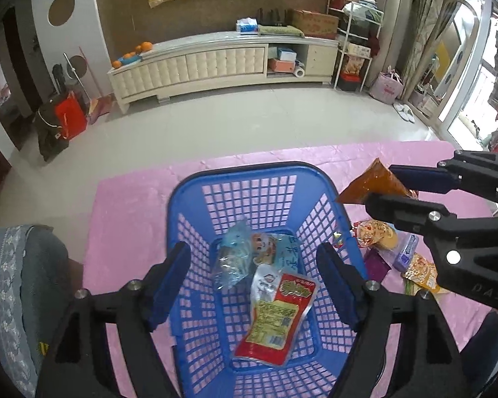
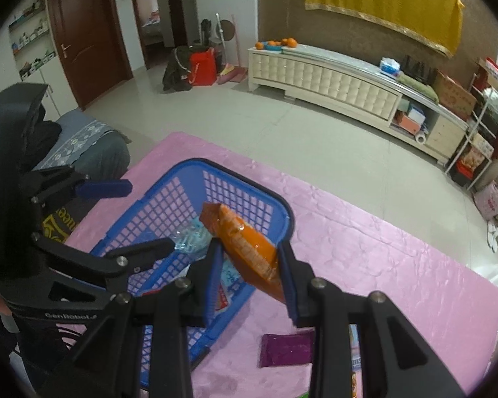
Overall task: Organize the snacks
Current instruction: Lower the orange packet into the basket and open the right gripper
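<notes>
The blue basket (image 1: 249, 179) stands on the pink-covered surface (image 1: 132, 199), and two snacks already lie on its floor: a pale blue packet (image 1: 245, 252) toward the far side and a red-and-yellow packet (image 1: 275, 318) nearer the camera, its upper end overlapping the blue one. The left tool (image 1: 254, 282) hangs over the near part of the basket with its two blue-padded fingers spread wide, nothing between them. The right tool (image 2: 249, 275) pinches an orange snack packet (image 2: 245, 248) between its pads; the packet is tilted, its far end pointing up and away, and in the right wrist view it sits above the basket's right rim (whether it has crossed fully over the opening cannot be told). In the left wrist view the same packet shows off the basket's right side, clear of the surface. More snacks lie on the surface just beside the basket's right wall: a purple packet (image 2: 287, 348), a clear-wrapped yellow biscuit pack (image 1: 378, 232), a pale lilac packet (image 1: 406, 253) and an orange-yellow one (image 1: 421, 273), bunched close together. A grey patterned cushion (image 1: 20, 282) sits off the surface's left edge.
</notes>
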A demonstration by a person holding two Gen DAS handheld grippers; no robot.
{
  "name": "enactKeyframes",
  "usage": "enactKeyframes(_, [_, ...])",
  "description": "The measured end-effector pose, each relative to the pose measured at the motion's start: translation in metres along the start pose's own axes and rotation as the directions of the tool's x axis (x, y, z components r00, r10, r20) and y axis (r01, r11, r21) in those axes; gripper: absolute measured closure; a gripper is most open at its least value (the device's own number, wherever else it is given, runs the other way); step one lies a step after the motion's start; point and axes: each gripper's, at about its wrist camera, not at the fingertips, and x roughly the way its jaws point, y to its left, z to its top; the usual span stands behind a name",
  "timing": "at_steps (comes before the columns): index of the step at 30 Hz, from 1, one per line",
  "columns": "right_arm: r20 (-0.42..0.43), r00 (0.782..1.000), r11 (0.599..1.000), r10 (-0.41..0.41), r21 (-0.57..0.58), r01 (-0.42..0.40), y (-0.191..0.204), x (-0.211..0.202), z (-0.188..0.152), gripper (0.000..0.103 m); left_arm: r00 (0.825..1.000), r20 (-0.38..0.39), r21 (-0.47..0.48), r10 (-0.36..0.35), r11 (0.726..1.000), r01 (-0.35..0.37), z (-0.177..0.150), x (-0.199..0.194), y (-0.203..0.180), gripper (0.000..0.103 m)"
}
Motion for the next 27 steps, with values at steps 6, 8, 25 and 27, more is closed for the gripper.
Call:
enactKeyframes(6, [-0.007,1.000,0.999,0.019,-0.049,-0.019,0.019,0.008,0.013,0.065,1.000,0.014,-0.030,0.022,0.999,-0.022,-0.003,-0.006,0.020,0.027])
enactKeyframes(8, [-0.015,1.000,0.997,0.020,-0.071,-0.021,0.027,0.014,0.016,0.065,0.999,0.018,-0.037,0.027,0.999,-0.026,-0.004,-0.008,0.028,0.027])
enactKeyframes(25, [-0.083,0.996,0.991,-0.014,-0.137,0.003,0.039,0.069,0.028,0.065,0.999,0.005,-0.076,0.051,0.996,-0.051,-0.014,0.008,0.056,0.027])
enactKeyframes(27, [-0.100,0.995,0.992,-0.011,-0.123,-0.001,0.036,0.072,0.028,0.060,0.999,0.003,-0.078,0.048,0.996,-0.047,-0.015,0.009,0.057,0.027])
